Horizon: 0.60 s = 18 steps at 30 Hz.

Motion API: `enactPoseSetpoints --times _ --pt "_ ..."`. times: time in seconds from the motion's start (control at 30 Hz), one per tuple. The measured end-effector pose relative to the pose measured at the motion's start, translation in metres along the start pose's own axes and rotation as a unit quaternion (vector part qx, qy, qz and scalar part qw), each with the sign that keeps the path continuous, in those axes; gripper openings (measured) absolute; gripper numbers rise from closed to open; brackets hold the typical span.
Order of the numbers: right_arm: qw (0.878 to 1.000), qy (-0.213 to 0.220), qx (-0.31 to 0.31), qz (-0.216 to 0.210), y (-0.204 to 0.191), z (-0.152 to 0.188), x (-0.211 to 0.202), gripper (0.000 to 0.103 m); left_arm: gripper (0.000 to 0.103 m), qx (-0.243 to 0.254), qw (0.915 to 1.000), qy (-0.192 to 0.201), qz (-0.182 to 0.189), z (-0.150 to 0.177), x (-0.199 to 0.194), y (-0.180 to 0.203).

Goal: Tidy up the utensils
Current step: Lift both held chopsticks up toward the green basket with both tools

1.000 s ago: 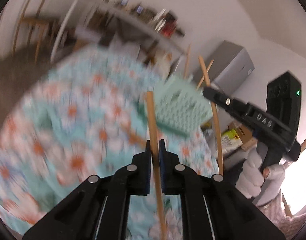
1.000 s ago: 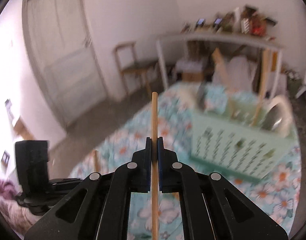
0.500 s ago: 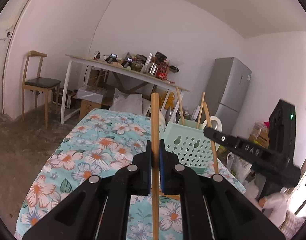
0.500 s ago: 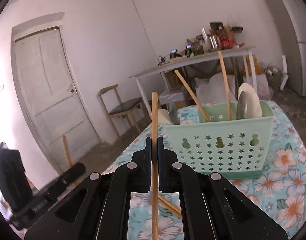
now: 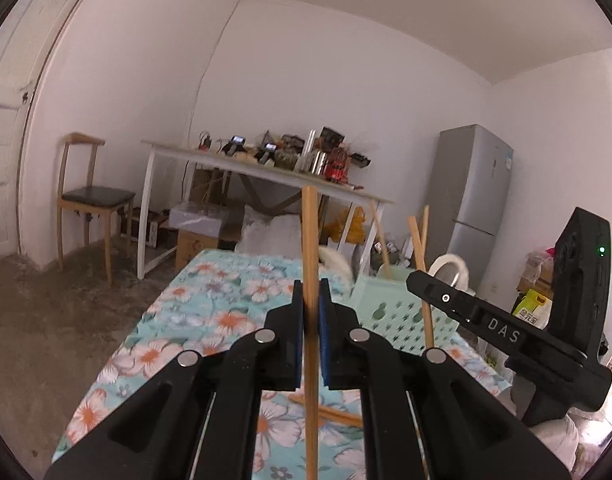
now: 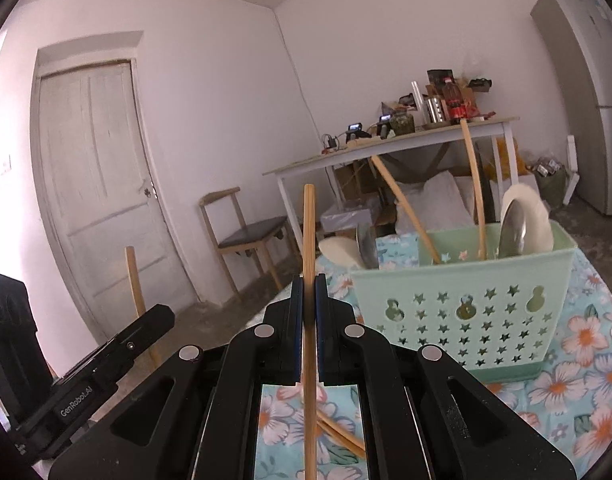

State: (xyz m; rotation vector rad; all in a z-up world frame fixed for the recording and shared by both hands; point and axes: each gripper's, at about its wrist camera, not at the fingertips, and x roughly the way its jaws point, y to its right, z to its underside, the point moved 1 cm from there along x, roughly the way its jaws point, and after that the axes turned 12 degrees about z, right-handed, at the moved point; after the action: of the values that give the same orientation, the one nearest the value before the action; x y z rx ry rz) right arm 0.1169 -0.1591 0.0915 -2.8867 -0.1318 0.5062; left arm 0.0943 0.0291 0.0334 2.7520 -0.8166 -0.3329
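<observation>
Each hand-held gripper, left (image 5: 311, 320) and right (image 6: 308, 312), clamps one upright chopstick (image 5: 311, 240) (image 6: 308, 232), likely for dropping tip-down into the green basket (image 6: 466, 308) standing far right on the bench (image 6: 586, 344).

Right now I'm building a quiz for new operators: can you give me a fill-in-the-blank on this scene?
1. Each gripper, left gripper and right gripper, is shut on a wooden ____.
2. The basket is coloured ____.
3. The basket's cut-outs are mostly shaped like ____.
4. The tablecloth pattern shows ____.

Missing words: chopstick; green; stars; flowers
</observation>
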Motion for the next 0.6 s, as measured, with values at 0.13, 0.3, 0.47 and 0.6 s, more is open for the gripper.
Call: enactPoseSetpoints --times 0.13,0.3,0.47,0.6 --pt "1.0 0.0 -0.017 0.002 -0.005 0.008 -0.001 0.004 0.006 -0.006 0.9999 -0.009 -0.002 0.009 -0.007 -0.005" --pt "0.999 0.009 -0.036 0.0 -0.011 0.01 -0.003 0.004 0.007 -0.004 0.9999 -0.009 -0.005 0.01 -0.02 -0.006" --pt "0.999 0.009 -0.052 0.0 -0.015 0.014 -0.008 0.004 0.007 -0.001 0.9998 -0.018 -0.006 0.01 -0.036 -0.001" --pt "0.998 0.009 -0.063 0.004 -0.018 0.016 -0.013 0.004 0.007 0.004 0.9995 -0.03 -0.009 0.009 -0.047 0.006"
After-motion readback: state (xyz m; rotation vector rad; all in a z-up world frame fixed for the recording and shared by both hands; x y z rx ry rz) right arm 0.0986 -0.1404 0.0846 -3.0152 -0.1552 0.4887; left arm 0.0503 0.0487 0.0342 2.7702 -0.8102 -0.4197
